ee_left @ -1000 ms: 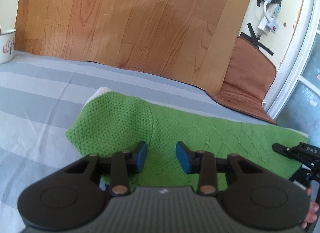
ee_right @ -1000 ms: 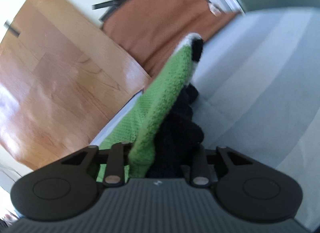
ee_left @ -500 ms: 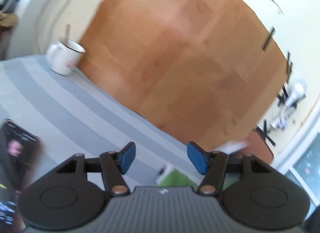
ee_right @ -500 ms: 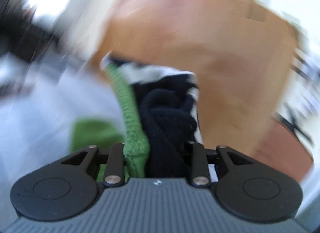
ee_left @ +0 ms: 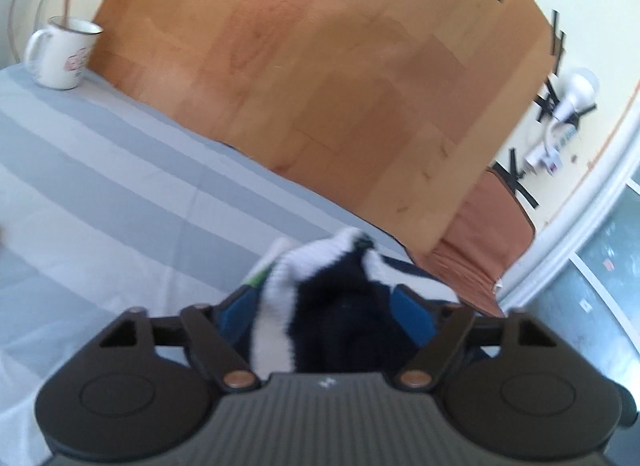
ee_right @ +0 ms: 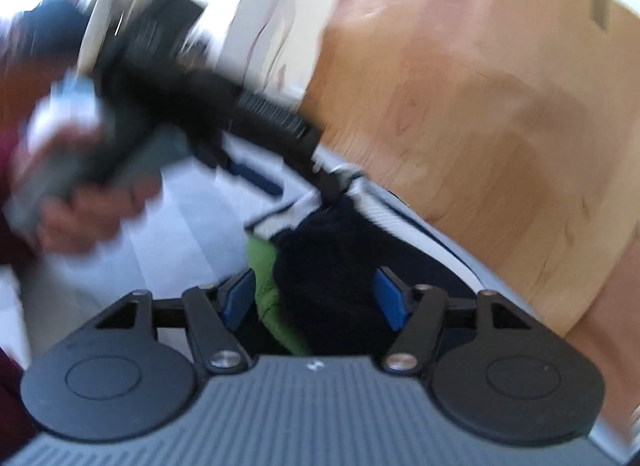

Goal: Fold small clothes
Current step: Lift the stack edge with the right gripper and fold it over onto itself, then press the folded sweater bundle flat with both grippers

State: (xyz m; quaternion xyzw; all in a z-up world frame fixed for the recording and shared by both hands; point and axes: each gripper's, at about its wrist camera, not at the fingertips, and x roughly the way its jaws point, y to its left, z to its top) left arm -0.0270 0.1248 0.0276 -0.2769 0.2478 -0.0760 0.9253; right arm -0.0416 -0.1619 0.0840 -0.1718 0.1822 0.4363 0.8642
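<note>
The knit top that I had only in my right gripper now sits between the fingers of my left gripper too, and both sets of fingers are spread wide with the cloth bunched between them. It hangs above the striped sheet, at 6 o'clock in both views. A mug stands at 10 o'clock.

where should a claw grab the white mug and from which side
Take the white mug by its handle, from the left as the left wrist view shows it: the loop juts out that way, the mug stands upright on the striped cloth, and something sticks out of its mouth.
</note>
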